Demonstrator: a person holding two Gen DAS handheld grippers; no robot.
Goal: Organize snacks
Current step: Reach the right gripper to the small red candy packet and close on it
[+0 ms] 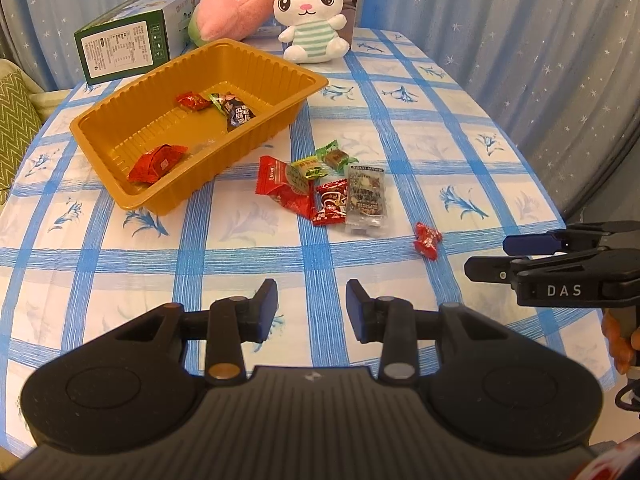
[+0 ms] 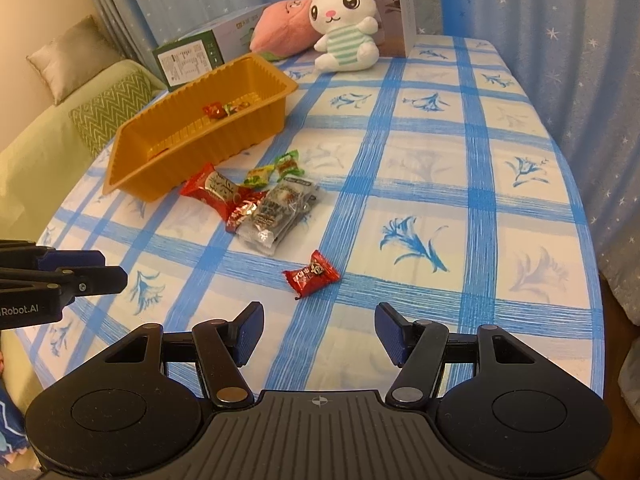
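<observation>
An orange plastic tray stands on the checked tablecloth with several wrapped snacks inside, among them a red packet and a dark one. Beside it lies a cluster of loose snacks: a red packet, two green candies, a clear packet. A lone red candy lies apart, just ahead of my right gripper, which is open and empty. My left gripper is open and empty above bare cloth.
A white plush rabbit, a pink plush, a green box and a grey box stand along the table's far edge. A sofa with cushions is to the left. Blue curtains hang behind.
</observation>
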